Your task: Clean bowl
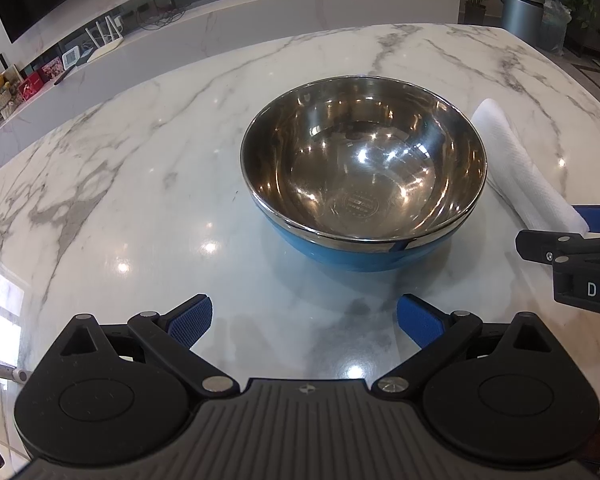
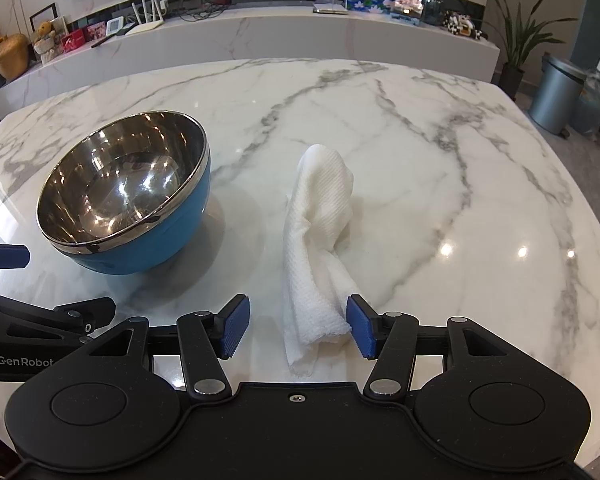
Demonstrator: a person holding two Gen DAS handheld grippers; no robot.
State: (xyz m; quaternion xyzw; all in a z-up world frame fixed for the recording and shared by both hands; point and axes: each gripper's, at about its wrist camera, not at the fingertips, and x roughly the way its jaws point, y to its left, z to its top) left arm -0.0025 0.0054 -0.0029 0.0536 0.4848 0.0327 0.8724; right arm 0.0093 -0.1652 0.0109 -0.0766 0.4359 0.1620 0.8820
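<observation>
The bowl (image 1: 364, 168) is standing upright on the marble table (image 1: 140, 184), with the paper towel (image 2: 320, 248) lying just beside it on its right, apart from it. The left gripper (image 1: 304, 320) is sitting before the bowl, its 2 fingers spread with only table between them. The right gripper (image 2: 296, 328) is sitting at the towel's near end, which is lying between its 2 fingers, the right pad touching it. A long counter (image 2: 260, 40) is running behind the table.

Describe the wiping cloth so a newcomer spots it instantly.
On the marble table, look right of the blue steel bowl. The white paper towel lies crumpled in a long strip: the only soft, white, textured thing there.
</observation>
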